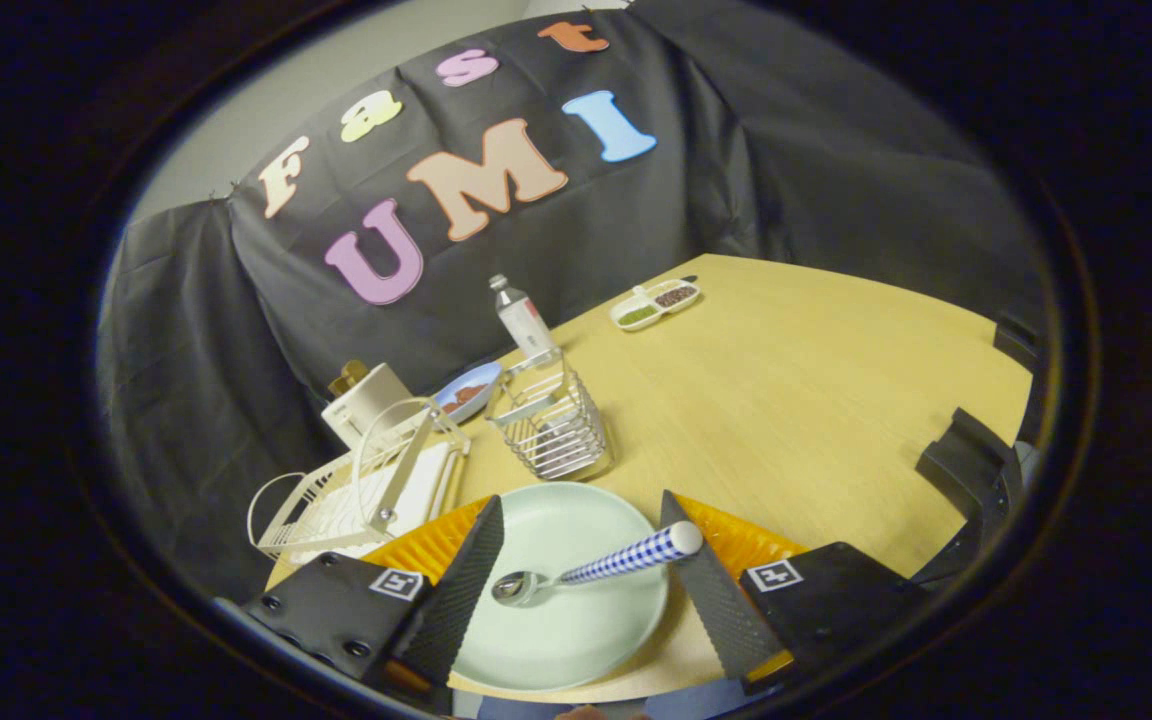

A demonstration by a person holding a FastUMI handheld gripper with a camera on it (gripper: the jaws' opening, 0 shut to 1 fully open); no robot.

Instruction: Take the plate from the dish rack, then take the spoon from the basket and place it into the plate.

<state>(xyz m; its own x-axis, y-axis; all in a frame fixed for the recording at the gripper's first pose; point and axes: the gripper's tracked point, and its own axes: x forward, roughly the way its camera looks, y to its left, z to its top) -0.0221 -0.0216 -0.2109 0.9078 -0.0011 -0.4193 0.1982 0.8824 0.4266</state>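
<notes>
pale green plate [576,610] flat on the wood worktop [786,400], out of the white dish rack [366,490] and lying between the two fingers of the gripper [586,590]. spoon [596,570] on the plate, bowl end near one finger, blue and white checked handle reaching across so its round white tip sits right by the other finger, maybe touching it, hard to tell. fingers spread wide apart, holding nothing, not pressing on the spoon from both sides. wire basket [551,425] just past the plate, looks to have no spoon in it. so both jobs look done: plate taken from the rack, spoon put on the plate. likely nothing left but to pull the gripper back. light wood worktop, smooth and mostly bare on the far side. dish rack beside the plate, near the basket. behind it a white toaster [366,405] with something brown on top, a small blue dish [466,392] with food, a plastic bottle [524,317], and far off a little white tray [654,305] with green and dark bits. black cloth wall all around the back, a strip of pale wall above it.
</notes>
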